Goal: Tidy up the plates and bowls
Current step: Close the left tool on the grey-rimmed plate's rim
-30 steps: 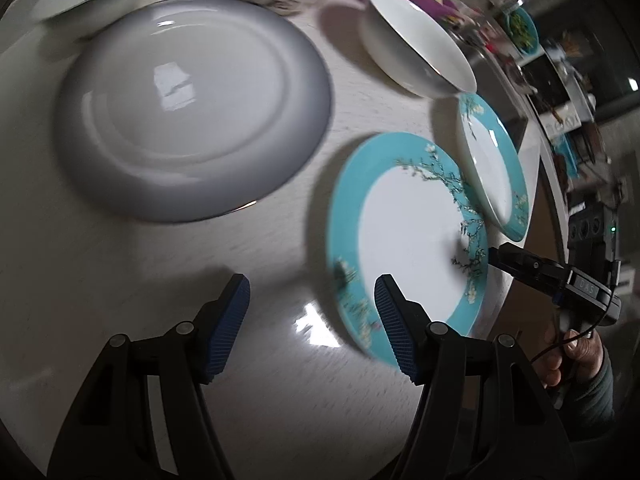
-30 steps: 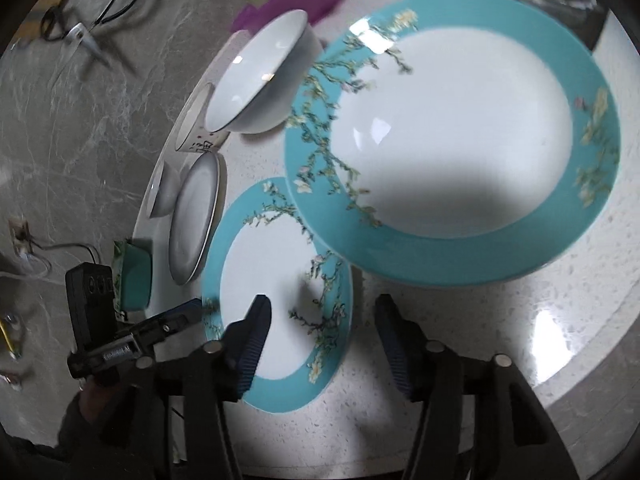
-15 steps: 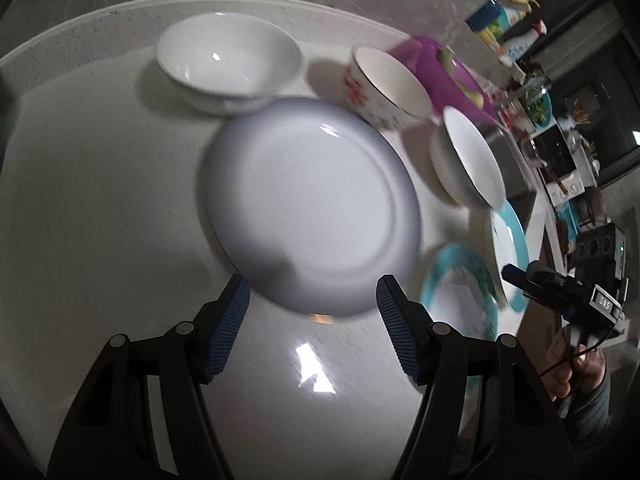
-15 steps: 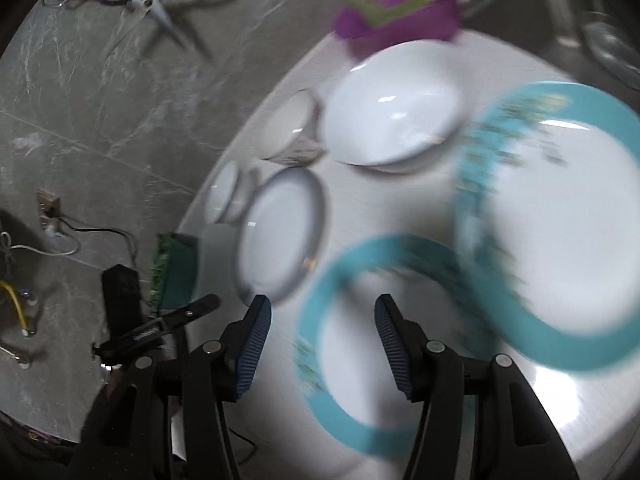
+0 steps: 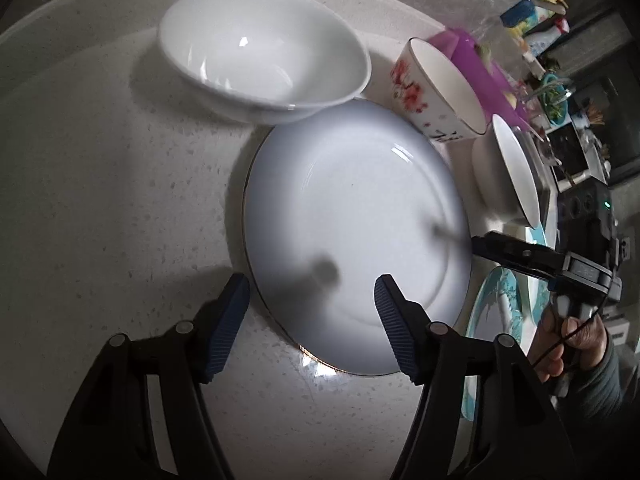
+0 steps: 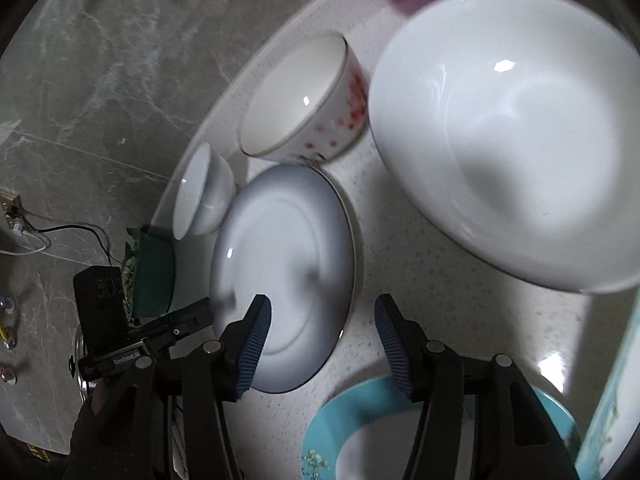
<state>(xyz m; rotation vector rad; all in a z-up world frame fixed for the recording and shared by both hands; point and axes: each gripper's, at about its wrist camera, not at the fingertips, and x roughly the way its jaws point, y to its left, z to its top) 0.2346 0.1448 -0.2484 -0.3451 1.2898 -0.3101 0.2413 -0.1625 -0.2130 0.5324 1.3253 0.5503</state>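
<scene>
A grey-white plate with a thin gold rim (image 5: 352, 232) lies on the round speckled table (image 5: 100, 184). My left gripper (image 5: 311, 282) hovers open over its near edge, nothing between the fingers. Behind the plate stand a white bowl (image 5: 264, 52) and a red-flowered bowl (image 5: 436, 88). In the right wrist view my right gripper (image 6: 322, 300) is open above the same plate's (image 6: 284, 248) right edge, with nothing in it. A large white bowl (image 6: 512, 152), the flowered bowl (image 6: 300, 96) and a small white bowl (image 6: 200, 196) lie beyond. A teal-rimmed plate (image 6: 400, 432) lies under the gripper.
A purple bowl (image 5: 476, 64) stands at the table's far edge. A second teal plate (image 6: 616, 392) shows at the right border. A green object (image 6: 152, 276) sits past the table's left edge. A hand (image 5: 568, 340) carries the right gripper (image 5: 486, 245) beside the grey plate.
Both grippers have swung away from the teal plates to the grey-white plate. The white bowls and flowered bowl came into view. Both jaws stand as wide as before.
</scene>
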